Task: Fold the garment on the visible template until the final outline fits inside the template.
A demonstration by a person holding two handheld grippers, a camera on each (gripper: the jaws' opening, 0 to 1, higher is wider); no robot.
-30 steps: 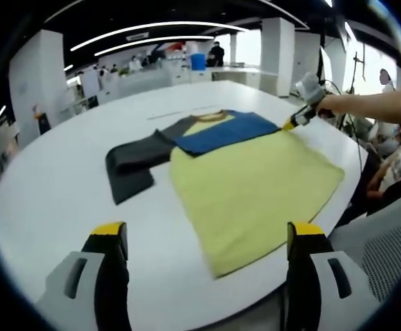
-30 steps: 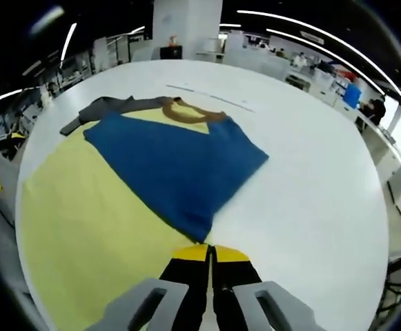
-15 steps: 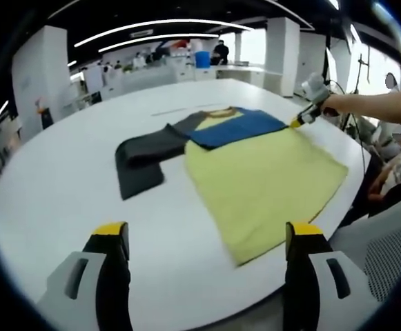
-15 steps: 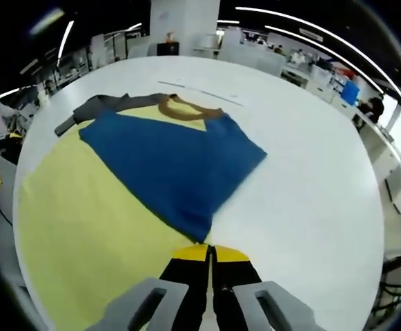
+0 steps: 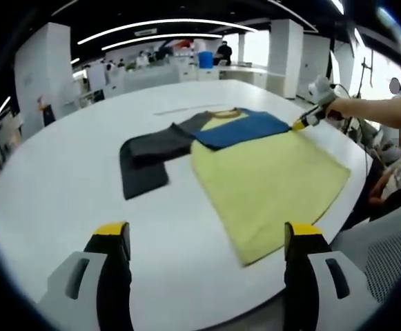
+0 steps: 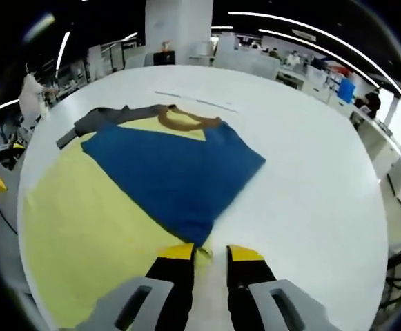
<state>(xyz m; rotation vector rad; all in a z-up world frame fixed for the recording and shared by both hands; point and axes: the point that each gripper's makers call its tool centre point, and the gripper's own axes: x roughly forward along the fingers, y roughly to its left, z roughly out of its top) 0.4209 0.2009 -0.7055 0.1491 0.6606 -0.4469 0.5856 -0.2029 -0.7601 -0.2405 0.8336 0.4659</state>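
Observation:
A yellow shirt [image 5: 269, 179] lies flat on the round white table [image 5: 55, 186]. Its blue sleeve [image 5: 245, 127] is folded across the chest and its dark grey sleeve [image 5: 148, 162] lies spread to the left. My left gripper [image 5: 207, 238] hovers open over the table's near edge, well short of the shirt. In the right gripper view the shirt [image 6: 90, 221] fills the left side, with the blue sleeve [image 6: 179, 165] ending just ahead of my right gripper [image 6: 212, 254]. Its jaws stand apart with nothing between them. The right gripper [image 5: 302, 125] also appears at the sleeve's tip.
A faint line [image 6: 193, 100] runs across the table [image 6: 310, 179] beyond the brown collar [image 6: 186, 122]. A person's arm [image 5: 373, 107] reaches in from the right, and a mesh chair [image 5: 386, 255] stands by the table edge. Desks and pillars stand far behind.
My right gripper, which was shut at the blue sleeve's tip, has opened and let the sleeve go. The left gripper view has shifted slightly; the shirt lies as before.

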